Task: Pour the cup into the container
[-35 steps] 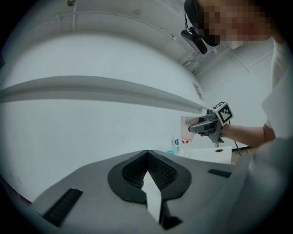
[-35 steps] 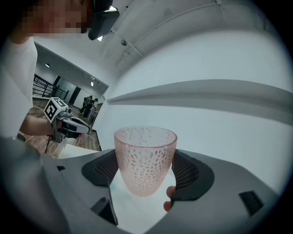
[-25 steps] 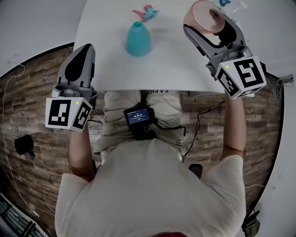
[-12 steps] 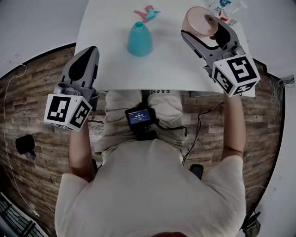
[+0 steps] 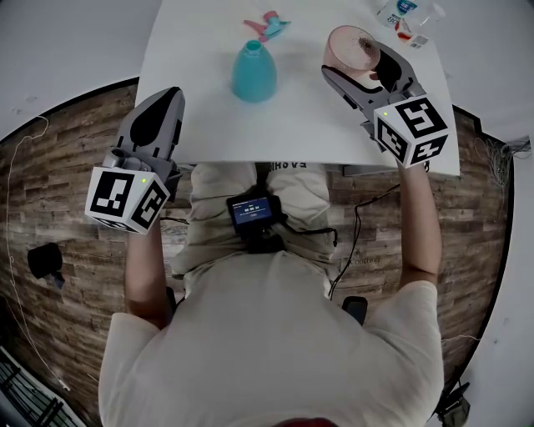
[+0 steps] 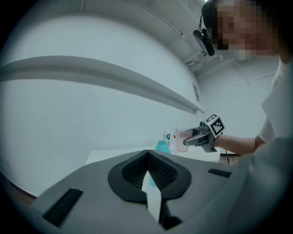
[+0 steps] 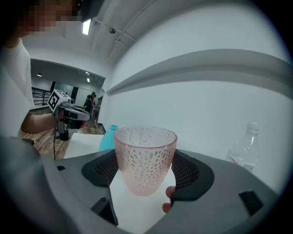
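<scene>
A pink dimpled cup (image 5: 351,47) stands upright between the jaws of my right gripper (image 5: 357,62), which is shut on its sides over the right part of the white table (image 5: 309,125). In the right gripper view the cup (image 7: 145,157) fills the middle and looks empty. A teal bottle-shaped container (image 5: 253,71) with an open neck stands on the table to the cup's left, apart from it. My left gripper (image 5: 169,98) hangs at the table's front left edge, shut on nothing. From the left gripper view the container (image 6: 161,146) and the cup (image 6: 183,139) are far ahead.
A pink and teal spray head (image 5: 265,24) lies at the back of the table behind the container. A clear water bottle (image 5: 401,10) and small items sit at the back right corner. Wooden floor surrounds the table.
My right gripper has brought the cup down and toward the person, a little left. The left gripper has edged slightly right along the table's front edge.
</scene>
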A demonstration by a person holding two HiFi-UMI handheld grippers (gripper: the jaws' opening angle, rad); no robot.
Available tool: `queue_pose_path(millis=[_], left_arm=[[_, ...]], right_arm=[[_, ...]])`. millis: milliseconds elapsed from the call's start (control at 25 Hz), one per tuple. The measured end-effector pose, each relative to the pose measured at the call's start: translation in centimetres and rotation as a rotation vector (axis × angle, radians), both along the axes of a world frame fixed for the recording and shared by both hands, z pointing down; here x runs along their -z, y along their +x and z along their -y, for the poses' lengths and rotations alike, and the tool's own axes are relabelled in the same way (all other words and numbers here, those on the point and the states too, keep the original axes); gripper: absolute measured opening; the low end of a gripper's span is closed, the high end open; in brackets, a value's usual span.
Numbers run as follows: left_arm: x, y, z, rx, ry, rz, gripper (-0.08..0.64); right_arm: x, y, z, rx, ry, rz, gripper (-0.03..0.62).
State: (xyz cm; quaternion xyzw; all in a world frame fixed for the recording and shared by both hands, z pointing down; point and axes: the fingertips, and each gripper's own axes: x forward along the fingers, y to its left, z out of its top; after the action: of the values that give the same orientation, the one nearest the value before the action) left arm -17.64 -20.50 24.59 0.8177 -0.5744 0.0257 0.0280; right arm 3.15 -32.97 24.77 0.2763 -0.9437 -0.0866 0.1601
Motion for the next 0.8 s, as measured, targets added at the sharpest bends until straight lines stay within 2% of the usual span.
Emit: queue_pose_path(millis=[800], left_arm=[[-1.7,0.4,-0.4,0.0,-0.027,0.058,0.01]], right_arm=[[-6.2,0.0,0.6,-0.002,-0.111,-0.083,0.362]])
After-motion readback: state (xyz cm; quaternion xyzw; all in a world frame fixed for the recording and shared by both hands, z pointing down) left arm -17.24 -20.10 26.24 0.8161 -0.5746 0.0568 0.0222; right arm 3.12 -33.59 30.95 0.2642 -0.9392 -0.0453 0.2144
